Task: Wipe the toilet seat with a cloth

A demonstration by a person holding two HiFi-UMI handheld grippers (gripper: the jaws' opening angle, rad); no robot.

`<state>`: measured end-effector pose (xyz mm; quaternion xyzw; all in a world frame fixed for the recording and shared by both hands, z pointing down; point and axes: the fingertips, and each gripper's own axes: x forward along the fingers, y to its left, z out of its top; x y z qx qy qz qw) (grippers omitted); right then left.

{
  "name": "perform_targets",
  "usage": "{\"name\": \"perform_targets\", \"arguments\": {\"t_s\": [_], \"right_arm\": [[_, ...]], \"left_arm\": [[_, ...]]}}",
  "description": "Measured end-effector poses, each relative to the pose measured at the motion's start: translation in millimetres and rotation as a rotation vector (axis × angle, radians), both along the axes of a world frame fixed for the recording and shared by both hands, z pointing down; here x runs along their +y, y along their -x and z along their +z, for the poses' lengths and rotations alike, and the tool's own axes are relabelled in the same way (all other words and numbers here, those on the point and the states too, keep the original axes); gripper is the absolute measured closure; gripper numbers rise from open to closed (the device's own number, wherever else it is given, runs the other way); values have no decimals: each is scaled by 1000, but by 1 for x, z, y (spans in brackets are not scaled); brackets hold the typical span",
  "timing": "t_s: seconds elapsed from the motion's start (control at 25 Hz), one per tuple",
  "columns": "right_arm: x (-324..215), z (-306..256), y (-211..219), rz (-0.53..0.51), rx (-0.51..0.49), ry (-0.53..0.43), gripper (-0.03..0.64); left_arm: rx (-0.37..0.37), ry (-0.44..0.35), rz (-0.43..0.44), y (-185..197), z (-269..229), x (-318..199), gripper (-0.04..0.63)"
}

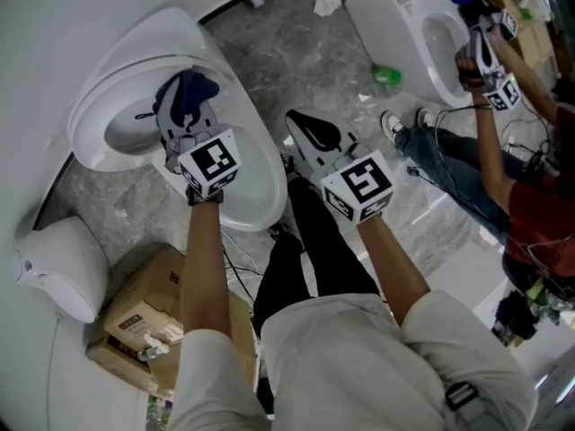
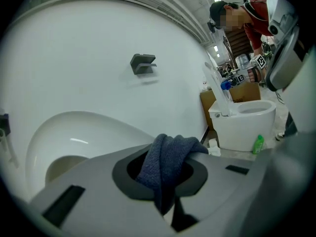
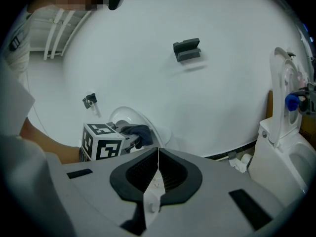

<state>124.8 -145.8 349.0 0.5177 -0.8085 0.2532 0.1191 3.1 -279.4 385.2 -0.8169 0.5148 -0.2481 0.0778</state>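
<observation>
Nothing legible; the label point(image 1: 135, 318) on the cardboard box point(image 1: 158, 277) is too small.

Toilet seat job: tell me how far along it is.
Done: the blue cloth is clamped in the left gripper. In hand: it hangs over the bowl, by the toilet seat; contact unclear. Left: the wiping itself; nothing shows how much is wiped. The right gripper is shut, empty.

Head view steeply down, all share toilet point(image 1: 94, 106)

place: toilet test workshop | evidence: toilet point(image 1: 256, 173), second toilet point(image 1: 413, 16), cardboard box point(image 1: 135, 312), cables point(image 1: 232, 260)
</observation>
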Motion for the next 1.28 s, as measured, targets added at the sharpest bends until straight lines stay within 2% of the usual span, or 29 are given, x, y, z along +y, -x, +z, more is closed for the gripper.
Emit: {"name": "perform_targets", "arguments": {"t_s": [0.12, 0.24, 0.36, 0.6, 1.04, 1.28], "right_arm": [[-2, -1, 1, 0, 2, -1, 588], [0, 1, -3, 4, 5, 4, 588], [2, 4, -5, 1, 9, 14, 588], [1, 8, -15, 6, 27, 21, 588], [1, 24, -14, -26, 39, 45, 588], [1, 32, -21, -39, 49, 59, 588]], "left_arm": [[-1, 5, -5, -1, 2, 1, 566], [-28, 77, 12, -10, 19, 6, 565], [-34, 134, -5, -11, 40, 5, 565], [-82, 99, -40, -14, 51, 1, 565], [-195, 190, -47, -26, 104, 14, 565], [-269, 321, -3, -34, 154, 29, 565]]}}
